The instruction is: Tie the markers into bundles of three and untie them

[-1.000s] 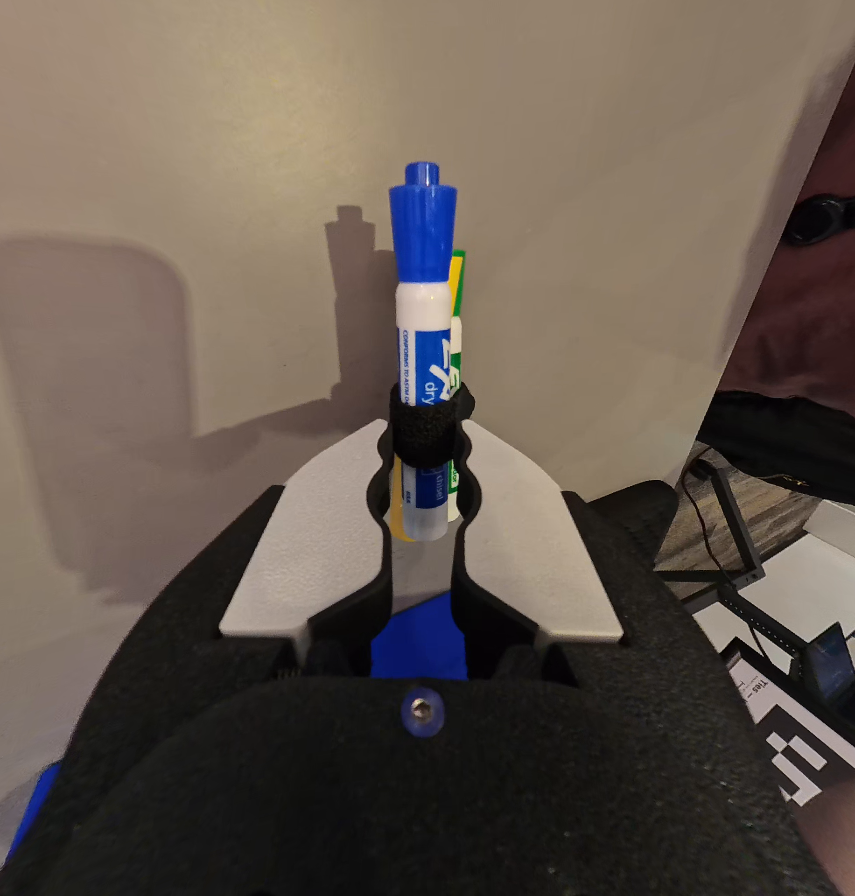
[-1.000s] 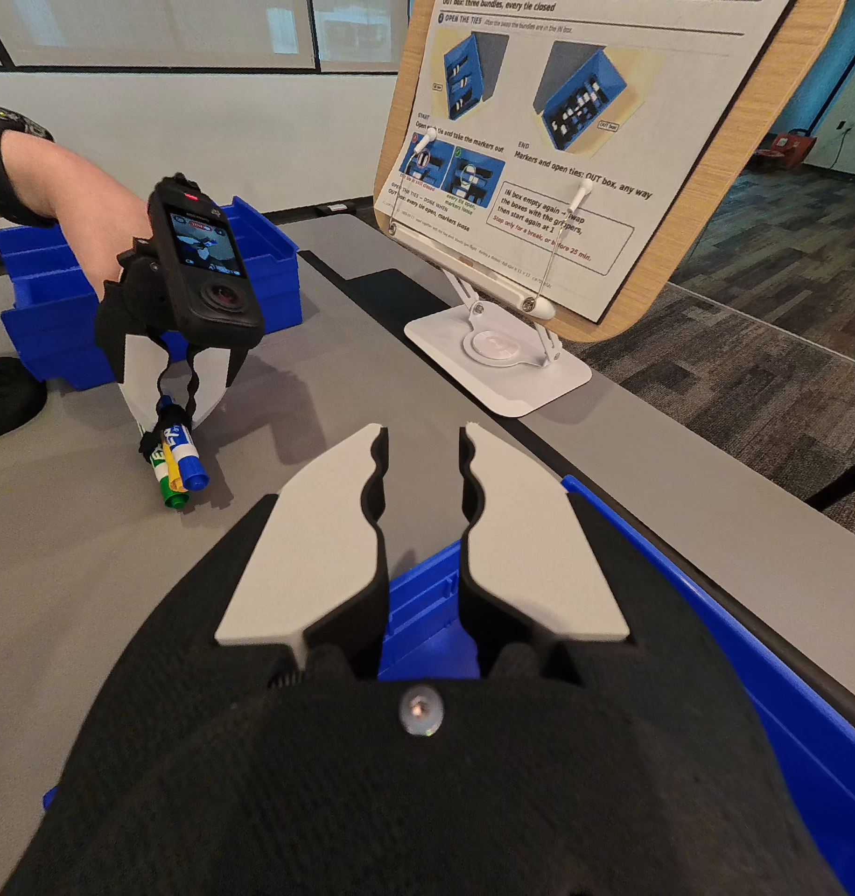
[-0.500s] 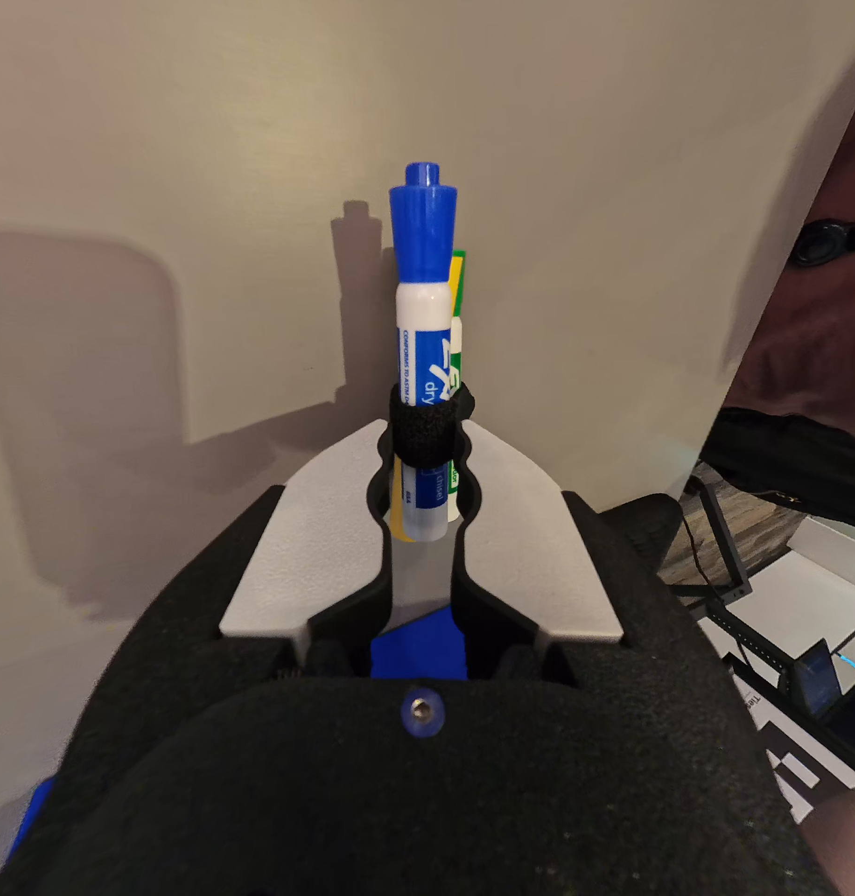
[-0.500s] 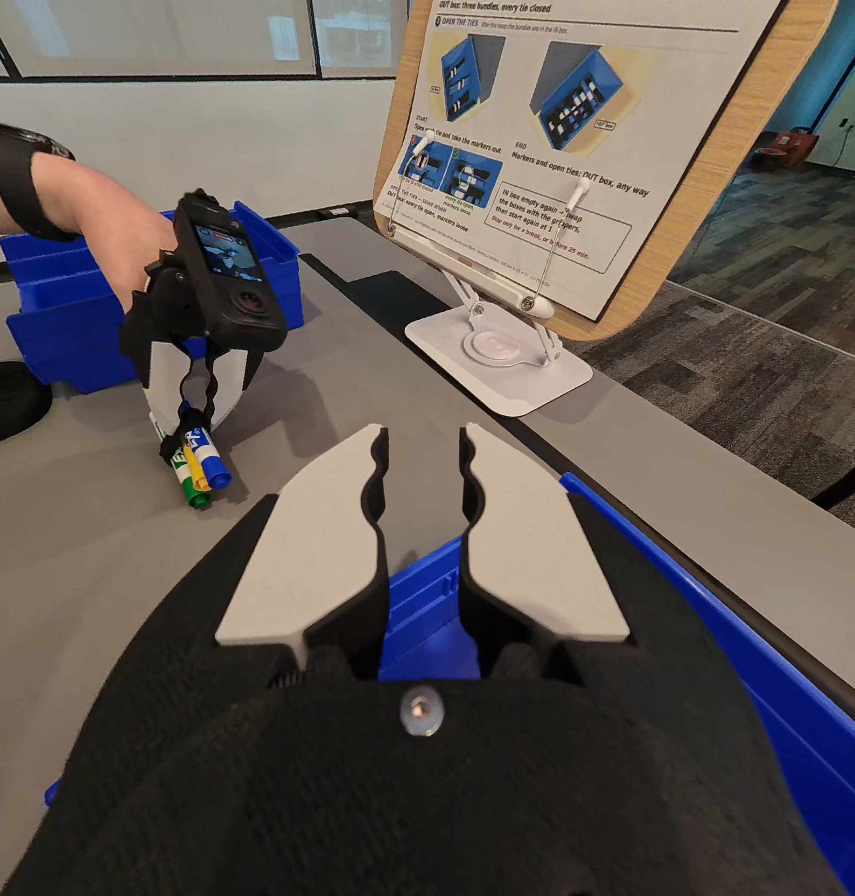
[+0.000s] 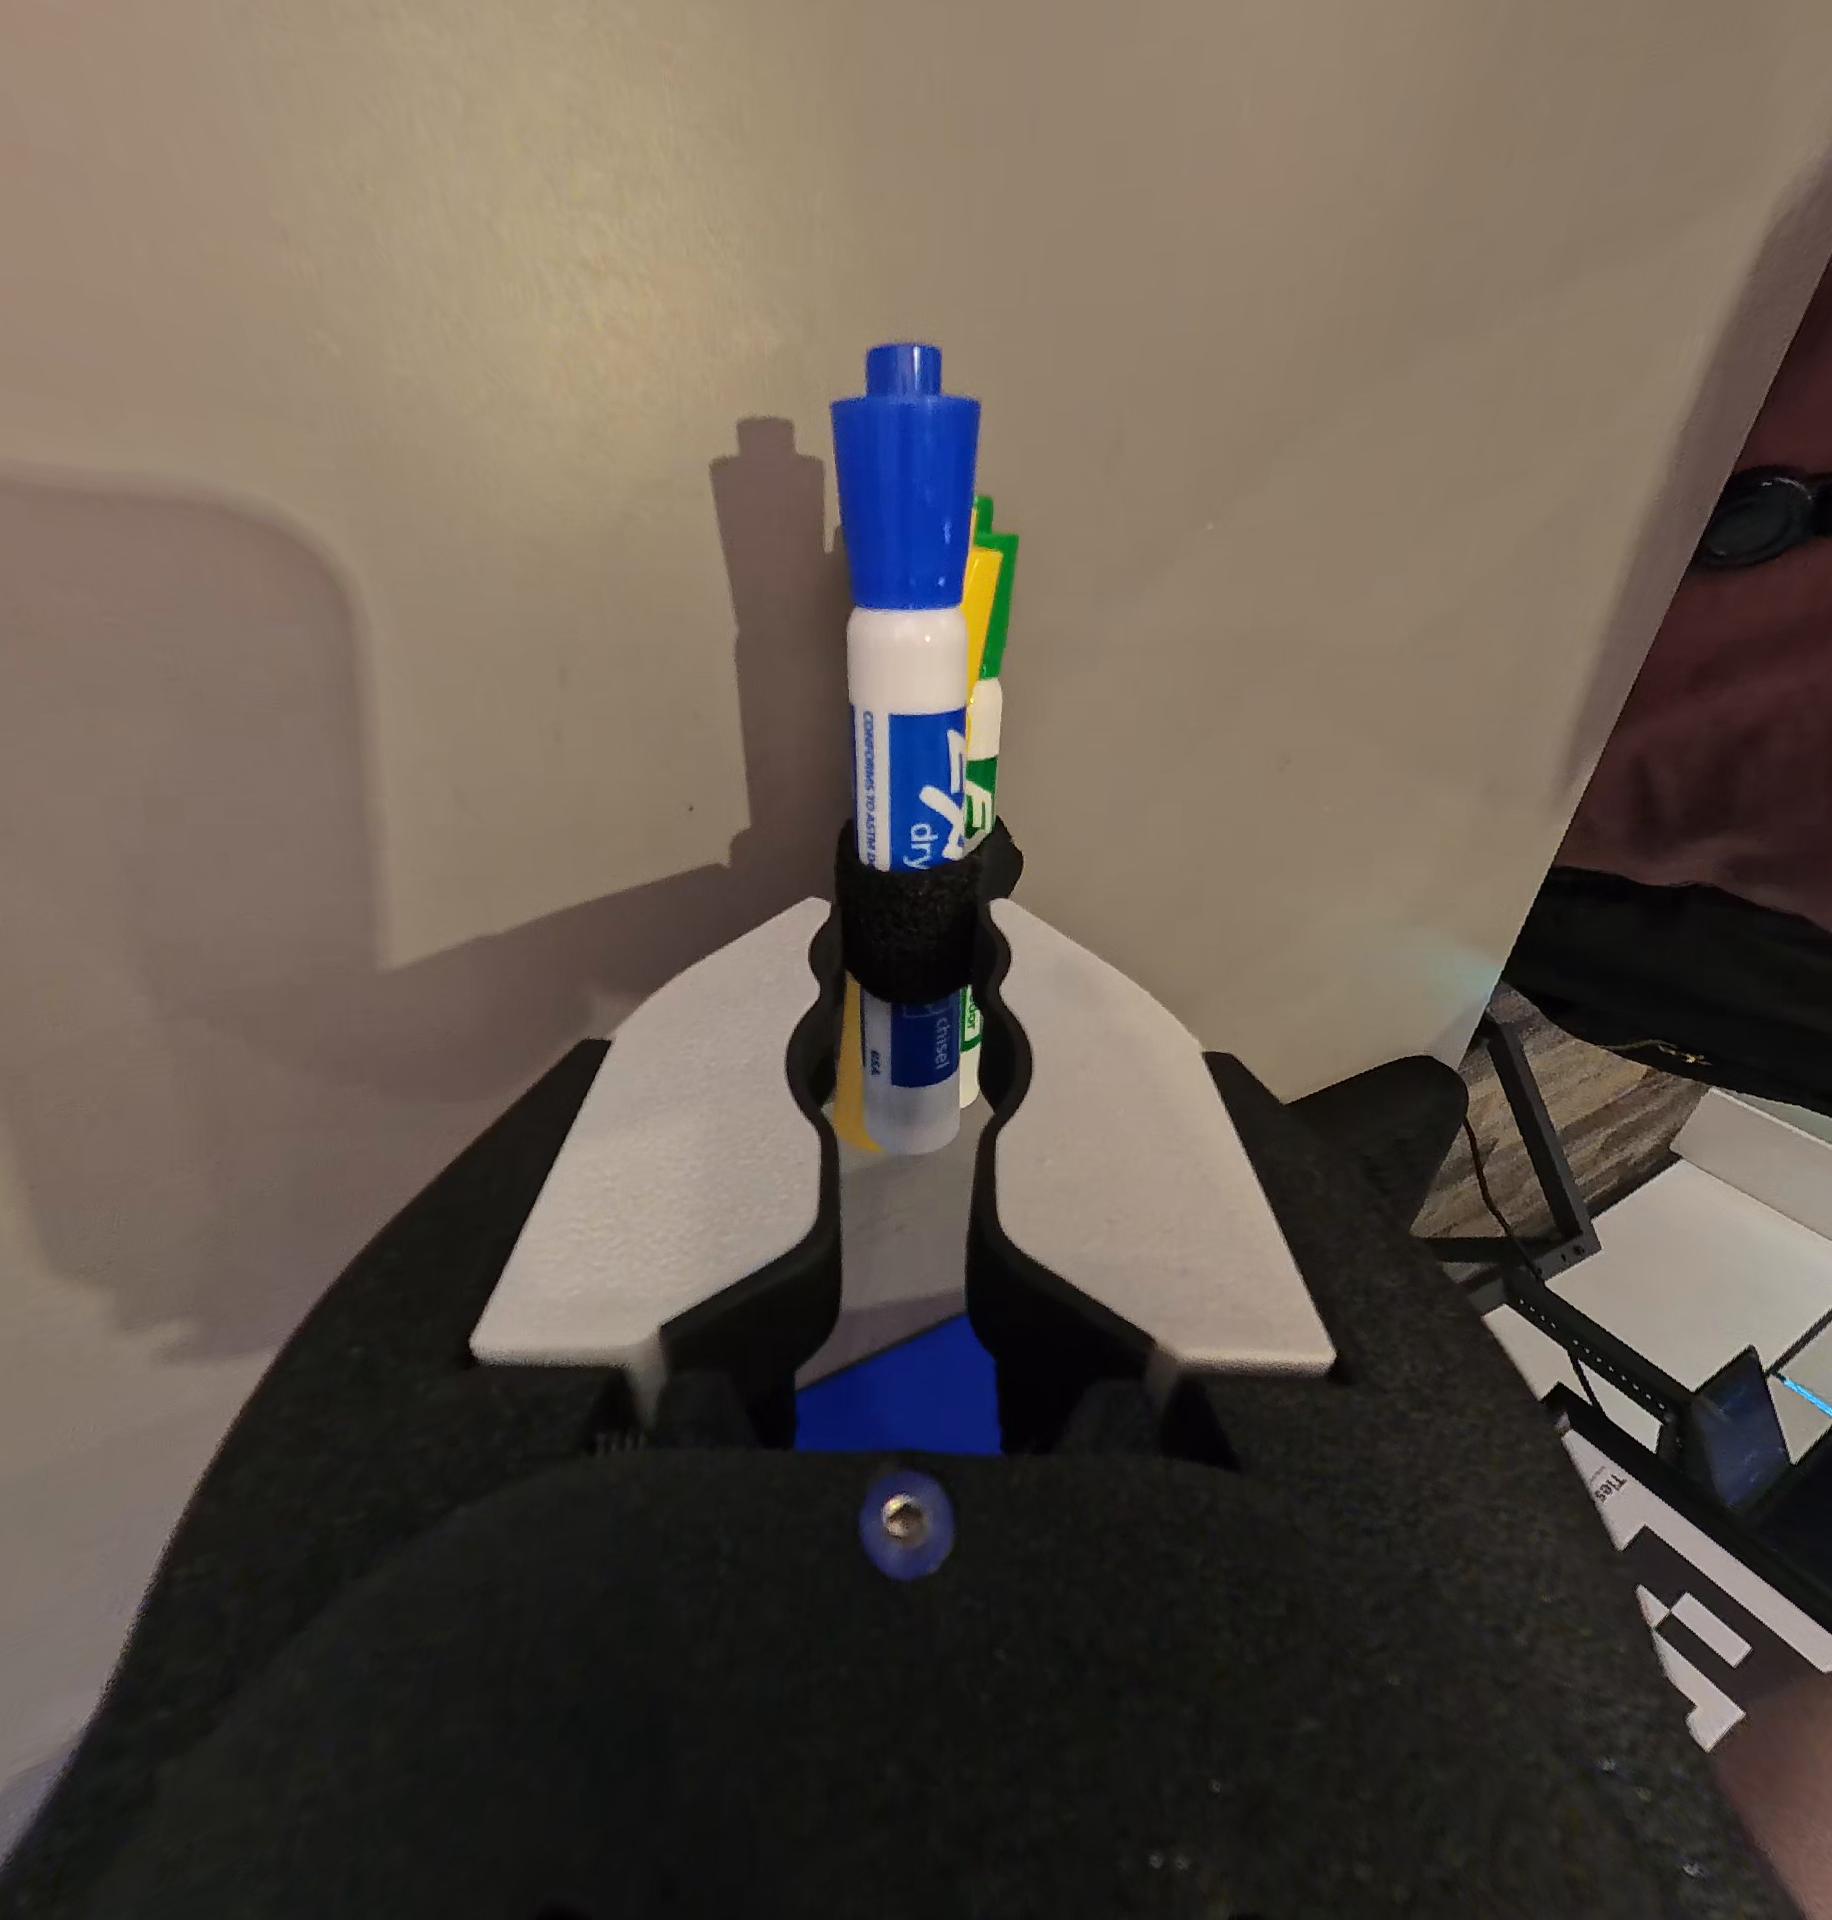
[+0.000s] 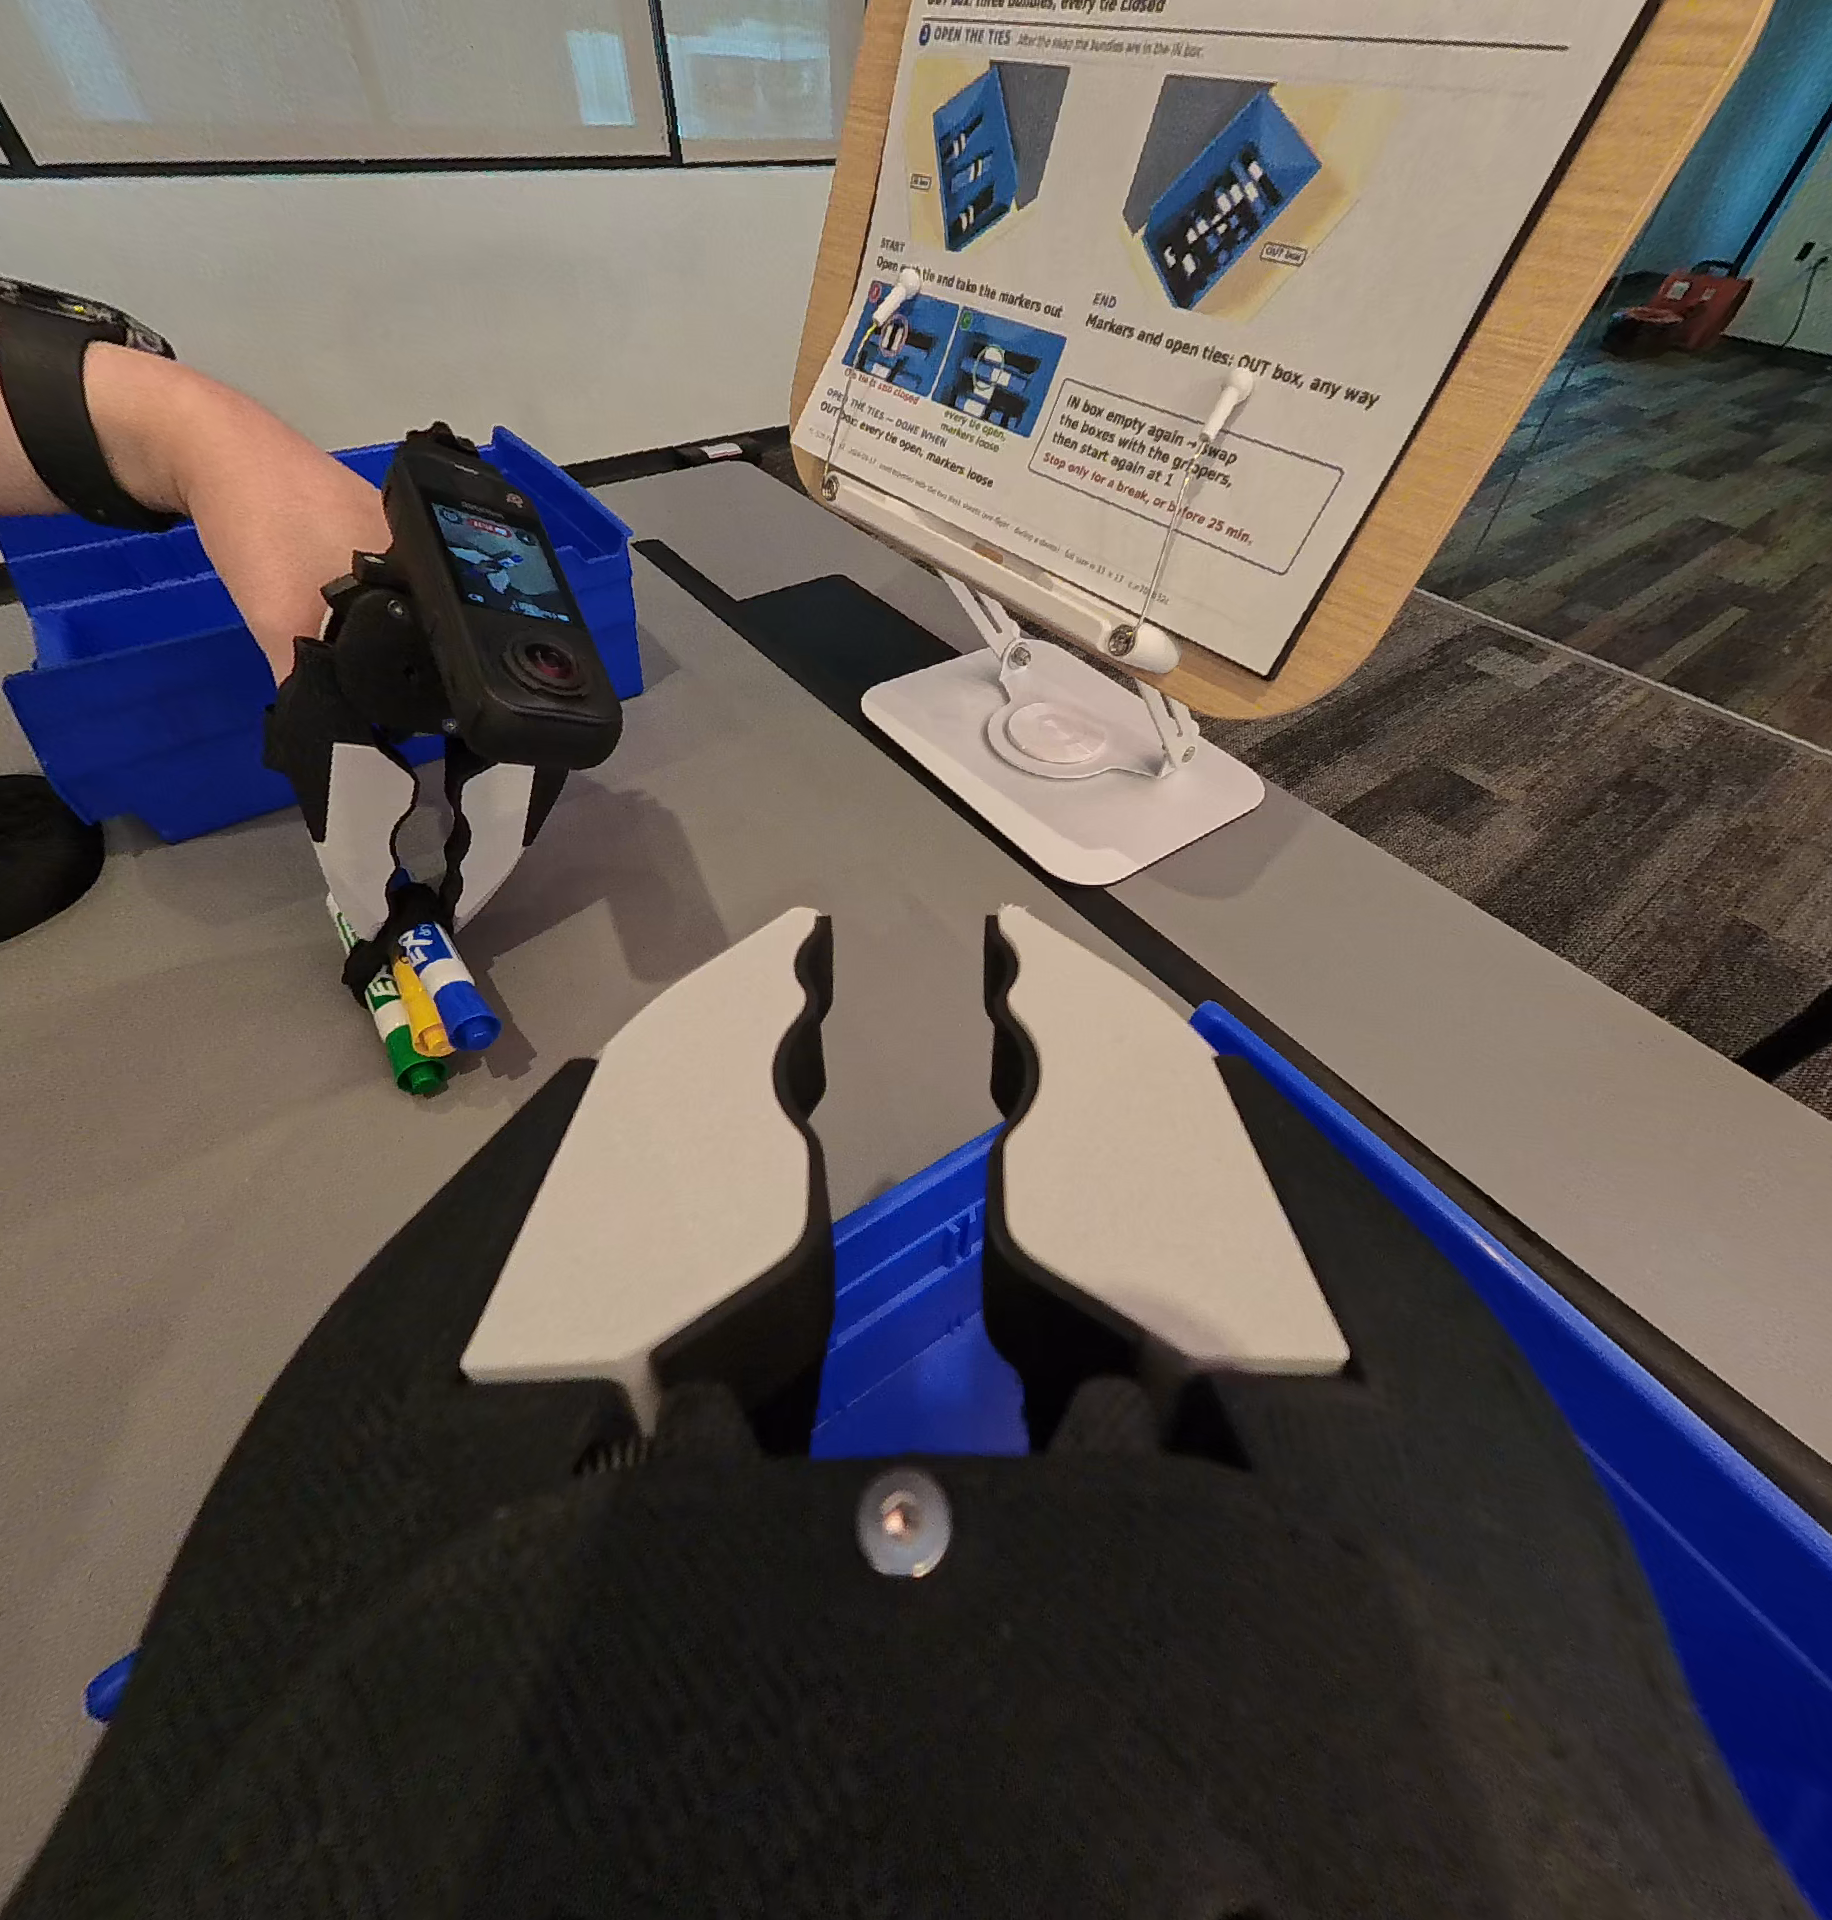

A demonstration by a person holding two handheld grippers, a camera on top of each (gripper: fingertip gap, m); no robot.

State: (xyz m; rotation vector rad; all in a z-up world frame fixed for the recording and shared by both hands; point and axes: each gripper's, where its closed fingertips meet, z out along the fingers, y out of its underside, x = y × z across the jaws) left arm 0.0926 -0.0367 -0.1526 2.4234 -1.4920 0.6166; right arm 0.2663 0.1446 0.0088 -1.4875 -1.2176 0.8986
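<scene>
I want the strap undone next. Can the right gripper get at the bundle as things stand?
Probably yes. The right gripper is open and empty, and only bare table lies between it and the bundle, whose cap ends stick out clear of the left gripper.

Office workspace, grey table (image 6: pixel 216 1195), carpet floor (image 6: pixel 1618 623)

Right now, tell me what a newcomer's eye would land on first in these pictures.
First, the marker bundle, blue, yellow and green, bound by a black tie and clamped in the left hand-held gripper, caps pointing down at the grey table. Next, the right hand-held gripper, open and empty above a blue bin at the table's near edge. Behind it, an instruction board leans on a white stand.
</scene>
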